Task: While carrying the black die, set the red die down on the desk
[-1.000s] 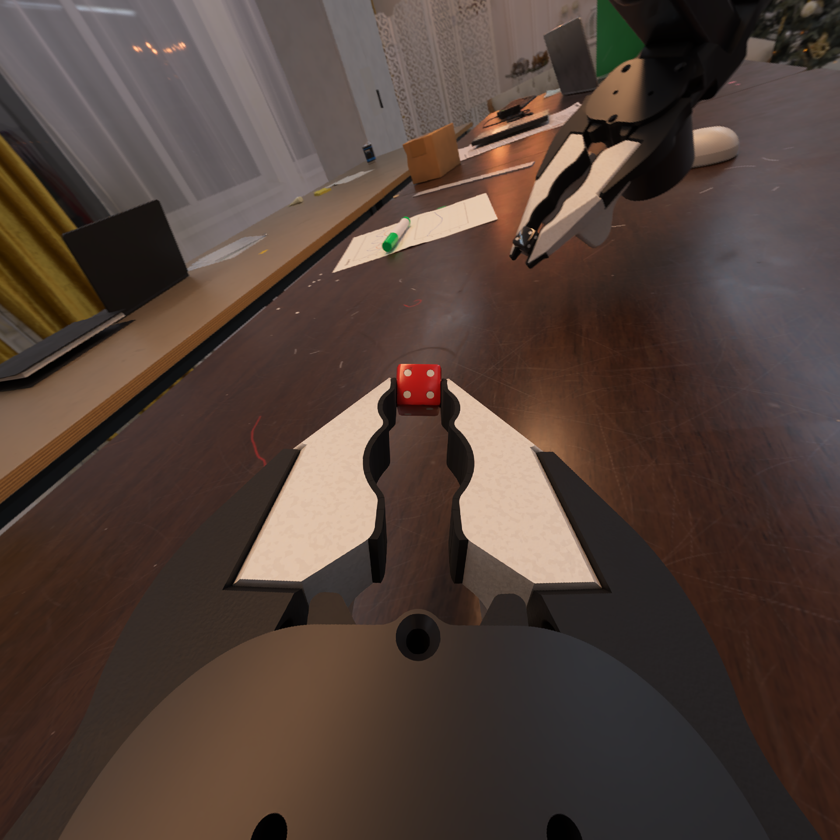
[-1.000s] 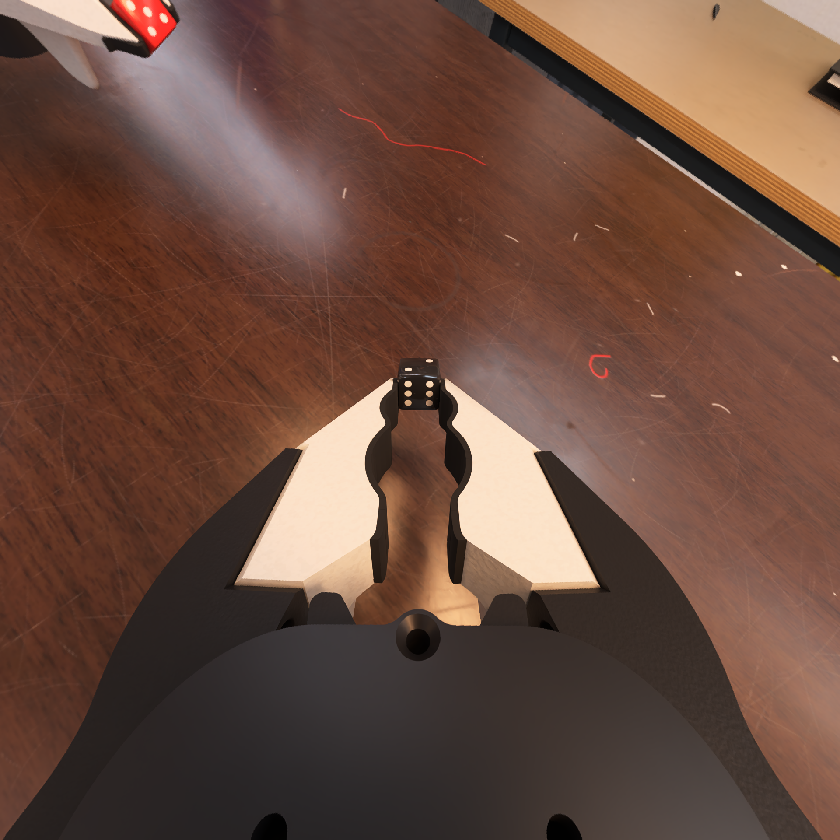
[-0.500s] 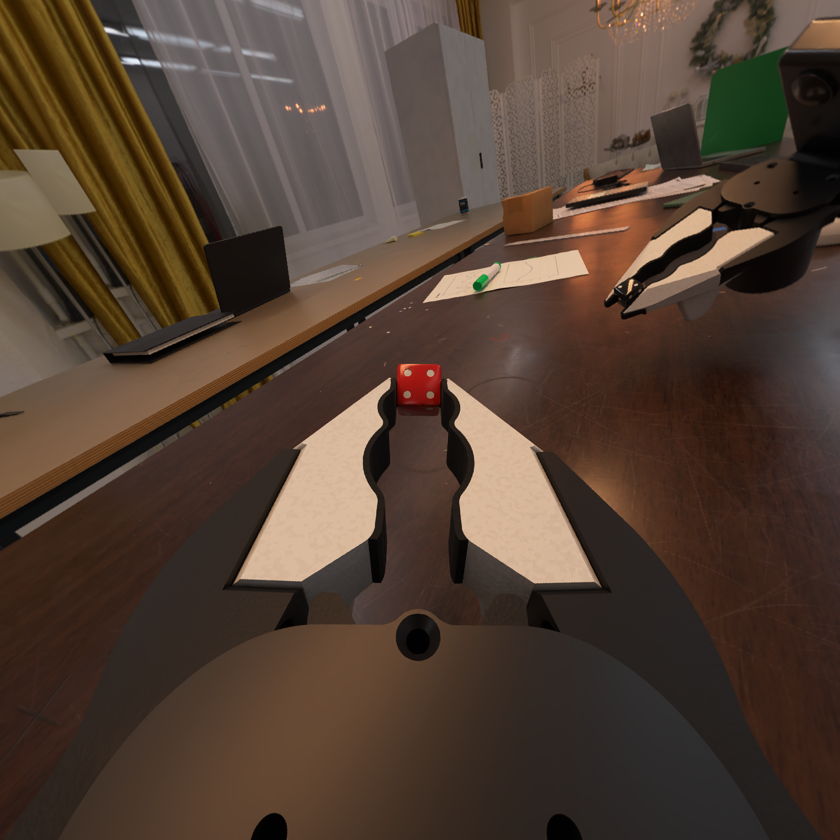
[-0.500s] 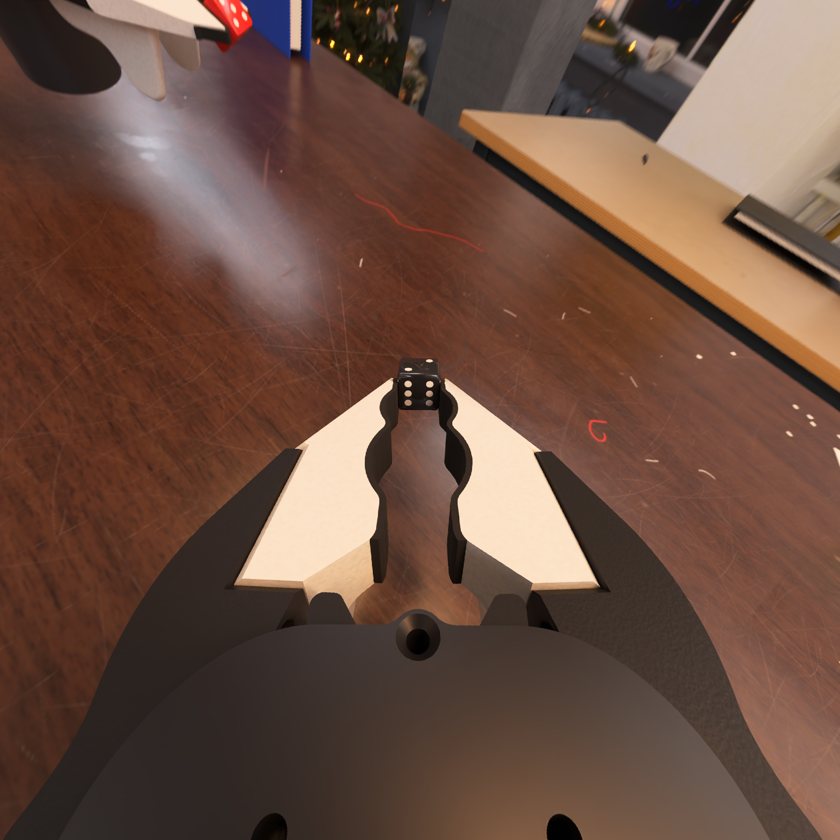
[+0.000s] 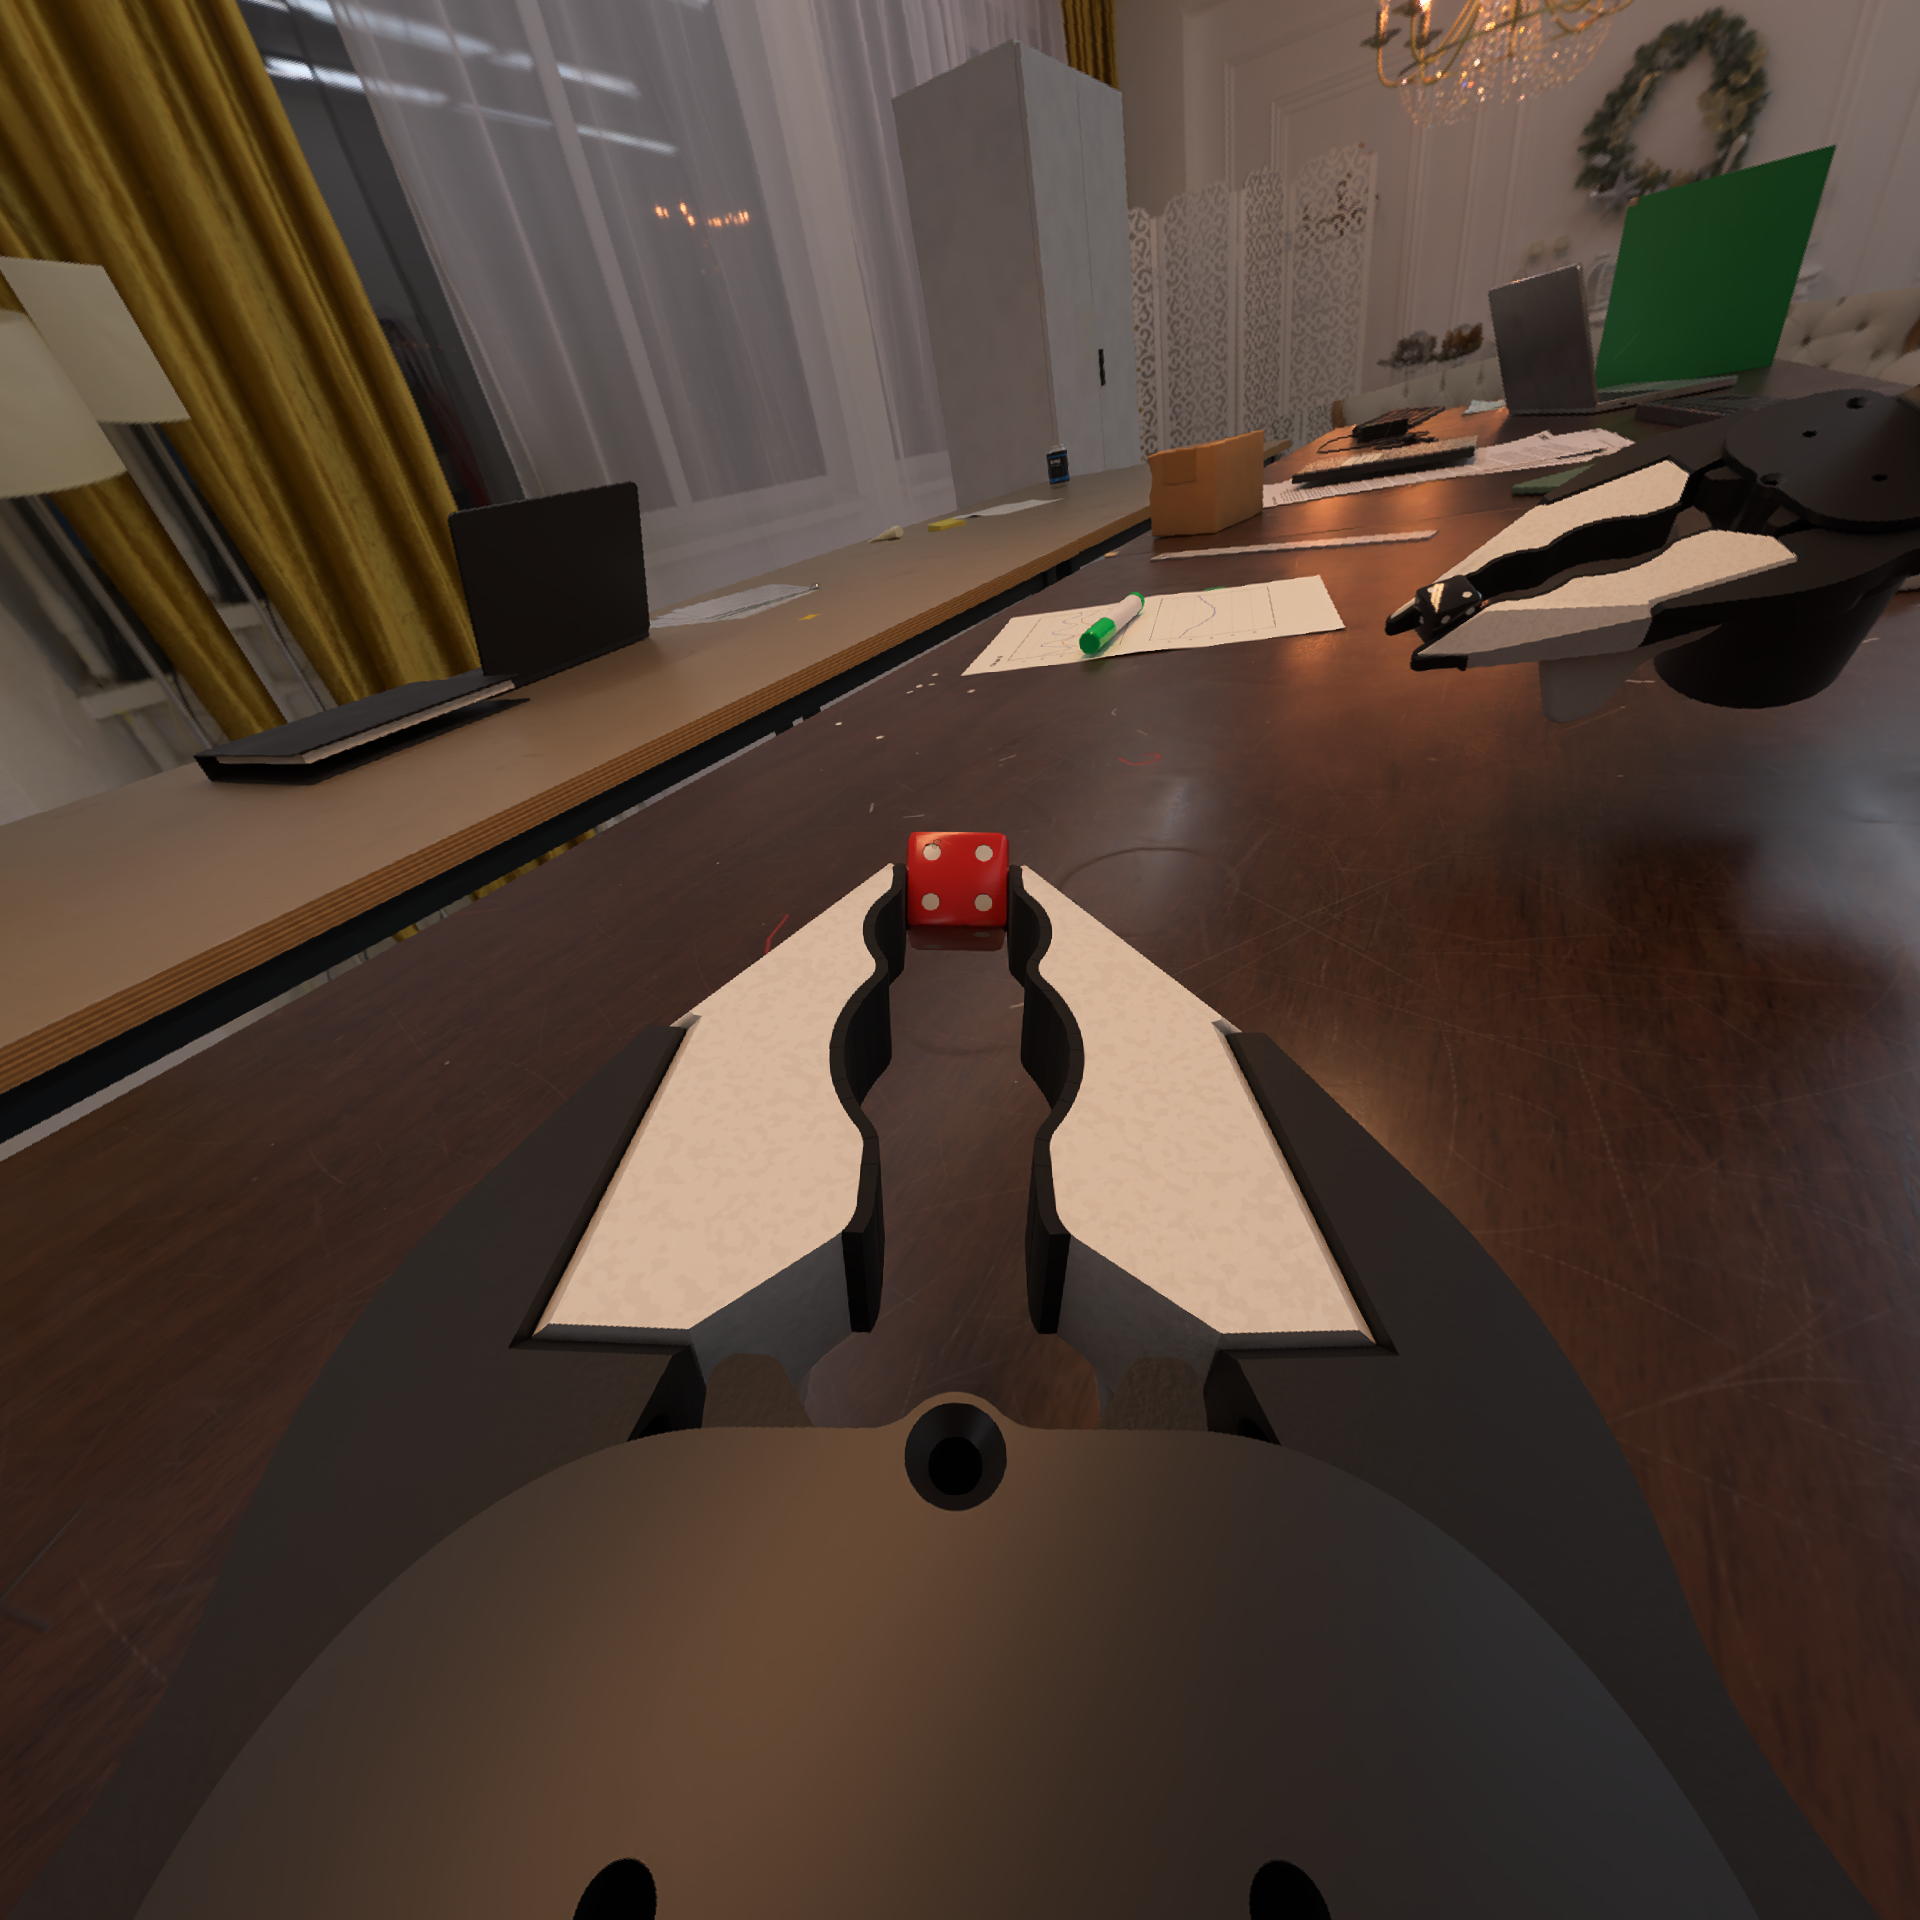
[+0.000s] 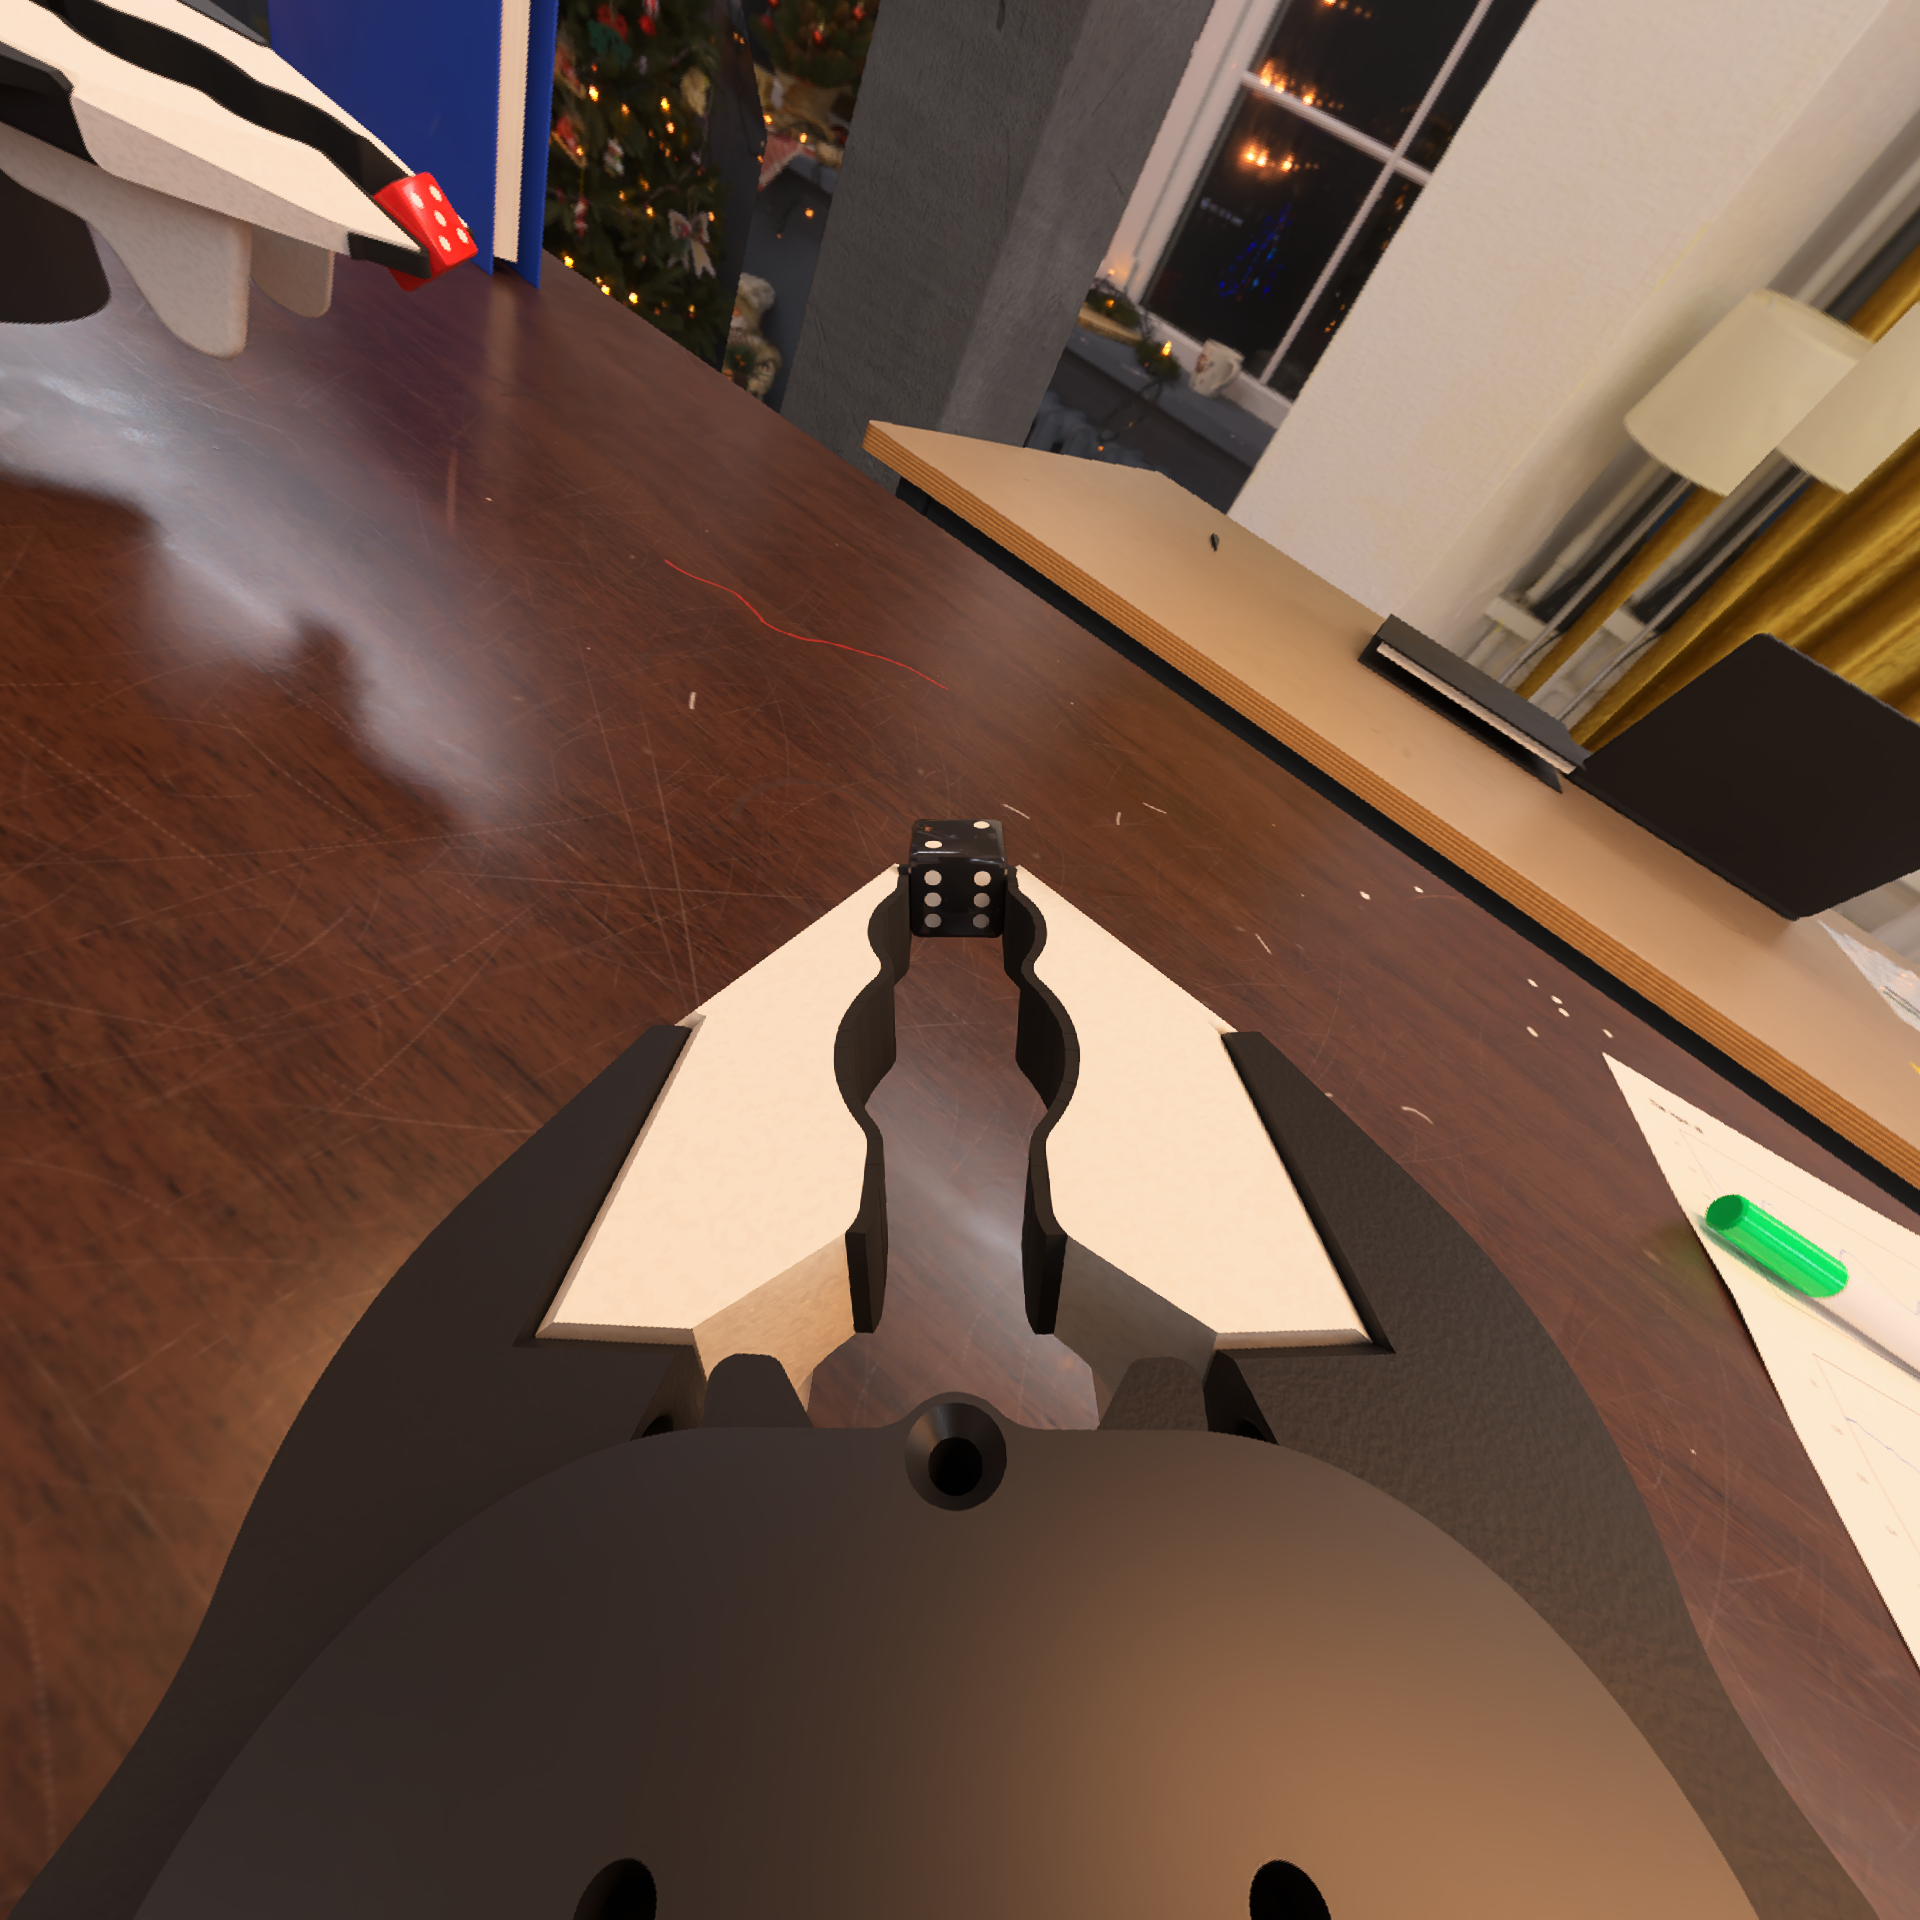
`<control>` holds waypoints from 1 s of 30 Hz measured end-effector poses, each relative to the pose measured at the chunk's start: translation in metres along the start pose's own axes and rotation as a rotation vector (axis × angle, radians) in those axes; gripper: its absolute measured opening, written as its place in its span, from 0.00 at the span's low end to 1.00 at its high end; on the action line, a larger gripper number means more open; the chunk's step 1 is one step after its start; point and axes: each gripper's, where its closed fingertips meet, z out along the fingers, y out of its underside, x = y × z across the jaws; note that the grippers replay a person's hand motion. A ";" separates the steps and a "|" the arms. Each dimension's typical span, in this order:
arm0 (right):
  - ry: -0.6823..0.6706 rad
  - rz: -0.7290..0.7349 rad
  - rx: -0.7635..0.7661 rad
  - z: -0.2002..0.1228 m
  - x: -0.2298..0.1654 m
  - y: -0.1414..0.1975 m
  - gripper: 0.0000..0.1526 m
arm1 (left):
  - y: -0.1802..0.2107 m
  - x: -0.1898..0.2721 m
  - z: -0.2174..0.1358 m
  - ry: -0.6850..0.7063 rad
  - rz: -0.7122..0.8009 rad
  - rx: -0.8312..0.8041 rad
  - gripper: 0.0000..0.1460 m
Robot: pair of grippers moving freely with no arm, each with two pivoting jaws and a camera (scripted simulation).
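Note:
My left gripper [image 5: 957, 894] is shut on the red die [image 5: 957, 879], held between its fingertips just above the dark wooden desk [image 5: 1455, 1091]; a faint reflection lies right under the die. My right gripper [image 6: 957, 894] is shut on the black die [image 6: 956, 879] and holds it above the desk [image 6: 364, 935]. In the left wrist view the right gripper [image 5: 1439, 613] hovers at the far right with the black die [image 5: 1446, 601] in its tips. In the right wrist view the left gripper [image 6: 416, 244] shows at the top left with the red die [image 6: 428, 223].
A sheet of paper [image 5: 1226, 613] with a green marker [image 5: 1110, 624] lies farther along the desk; both show at the right edge of the right wrist view [image 6: 1777, 1257]. A cardboard box [image 5: 1205, 483], a keyboard and laptops stand behind. A lighter side bench [image 5: 312, 831] runs along the left.
Both grippers have levelled out and sunk closer to the desk, each still holding its die. The right gripper has moved right and farther off in the left wrist view.

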 end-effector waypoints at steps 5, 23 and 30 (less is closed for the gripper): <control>0.014 -0.021 -0.001 0.001 0.001 0.000 0.11 | 0.001 0.001 0.000 0.001 0.012 -0.003 0.13; 0.007 -0.040 0.004 0.001 0.000 0.000 0.11 | 0.003 0.008 0.002 0.017 0.060 -0.022 0.13; 0.003 -0.044 0.004 0.001 -0.001 0.000 0.11 | 0.004 0.010 0.003 0.020 0.085 -0.030 0.13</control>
